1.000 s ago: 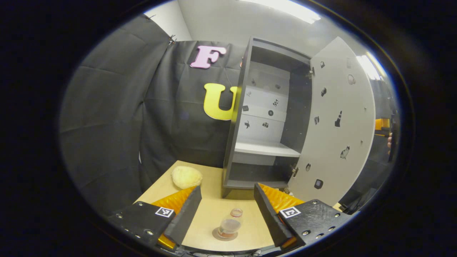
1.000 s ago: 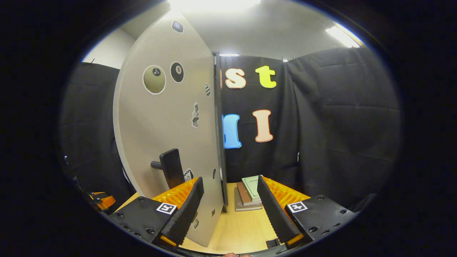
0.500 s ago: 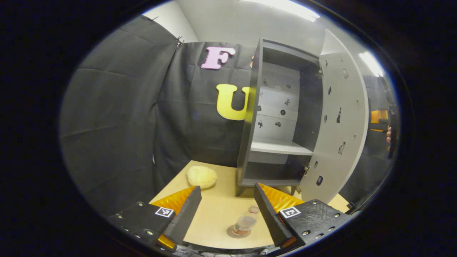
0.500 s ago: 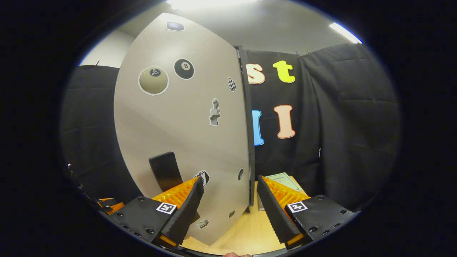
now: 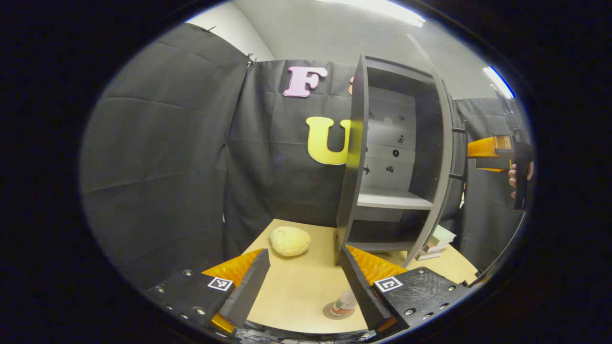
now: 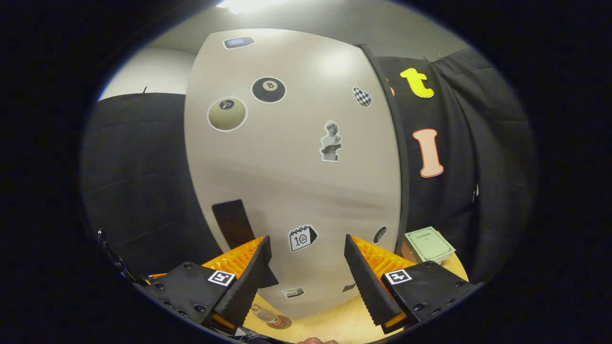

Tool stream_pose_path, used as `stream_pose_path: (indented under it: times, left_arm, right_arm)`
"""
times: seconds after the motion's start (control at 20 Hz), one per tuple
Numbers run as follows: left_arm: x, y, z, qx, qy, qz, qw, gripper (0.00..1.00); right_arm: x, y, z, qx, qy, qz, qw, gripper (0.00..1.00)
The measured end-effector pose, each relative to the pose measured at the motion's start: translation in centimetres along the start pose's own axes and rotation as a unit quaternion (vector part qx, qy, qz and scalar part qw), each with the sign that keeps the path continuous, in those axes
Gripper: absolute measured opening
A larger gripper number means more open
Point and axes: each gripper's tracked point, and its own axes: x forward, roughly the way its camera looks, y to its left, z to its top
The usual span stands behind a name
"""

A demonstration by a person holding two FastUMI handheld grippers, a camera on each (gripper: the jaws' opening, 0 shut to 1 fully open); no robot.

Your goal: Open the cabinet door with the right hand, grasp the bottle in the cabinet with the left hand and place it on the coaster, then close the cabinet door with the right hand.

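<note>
Two grippers are spread with nothing between their fingers. In the left gripper view, the left gripper point(image 5: 303, 282) hovers over the table point(image 5: 291, 286), and the bottle point(image 5: 343, 304) stands on the coaster point(image 5: 330, 313) near the table's front edge, just beside the gripper's right finger. Farther back, the cabinet point(image 5: 356, 162) stands toward the table's far edge with its door point(image 5: 442, 157) partly open and seen nearly edge-on; a pale rounded lump point(image 5: 289, 240) lies left of it, and books point(image 5: 437, 239) are stacked at its right. In the right gripper view, the right gripper point(image 6: 303, 270) faces the door's outer face close up, apparently touching it, with the dark handle point(image 6: 232, 222) to its left.
</note>
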Motion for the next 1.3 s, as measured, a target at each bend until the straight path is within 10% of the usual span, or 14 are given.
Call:
stream_pose_path:
  times: [0.55,1.3]
  left_arm:
    - [-0.4,-1.6,0.8,-0.017,-0.004,-0.038,0.999,0.89]
    - [1.4,-15.8,7.9,0.046,-0.061,-0.031,0.997,0.88]
  right_arm:
    - [-3.9,-6.8,-0.2,-0.031,-0.011,-0.088,0.996,0.98]
    - [-10.9,-23.4,-1.1,-0.038,-0.061,-0.188,0.980,0.98]
